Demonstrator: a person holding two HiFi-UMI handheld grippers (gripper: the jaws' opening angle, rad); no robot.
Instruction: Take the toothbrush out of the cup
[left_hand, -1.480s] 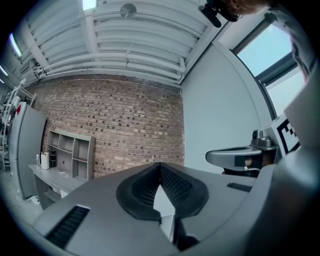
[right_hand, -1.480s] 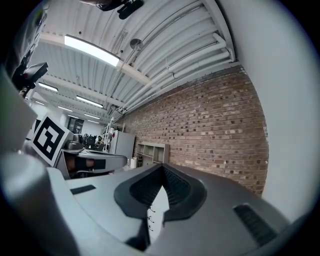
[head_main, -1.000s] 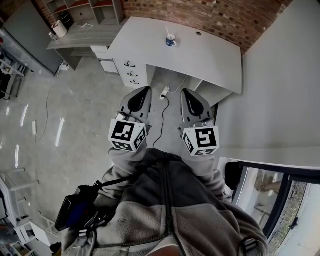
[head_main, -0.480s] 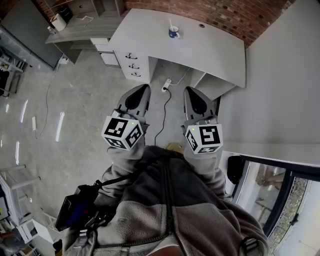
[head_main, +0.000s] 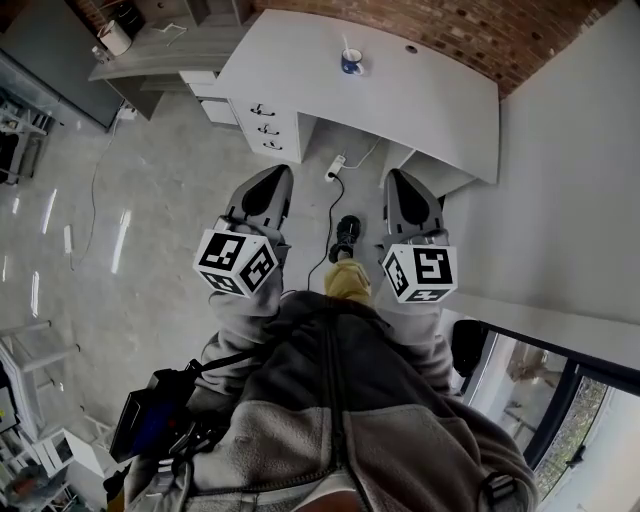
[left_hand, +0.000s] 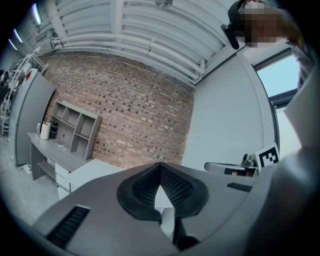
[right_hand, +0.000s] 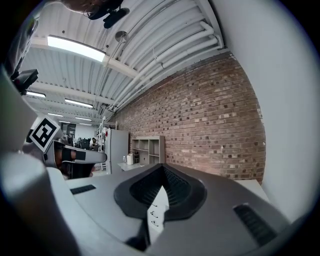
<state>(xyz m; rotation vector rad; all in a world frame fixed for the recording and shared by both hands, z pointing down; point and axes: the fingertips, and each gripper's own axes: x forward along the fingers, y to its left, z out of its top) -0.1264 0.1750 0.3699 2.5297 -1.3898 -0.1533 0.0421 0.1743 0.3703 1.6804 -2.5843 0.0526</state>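
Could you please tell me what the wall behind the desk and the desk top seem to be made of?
Wall: bare red-brown brick, matte; mortar joints show. Desk top: likely laminated or painted board, smooth pale grey; no grain visible.

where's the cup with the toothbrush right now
In the head view it is at top centre: the cup stands on the white desk near the brick wall, with the toothbrush in it.

Grey zipped fleece jacket (head_main: 400, 430)
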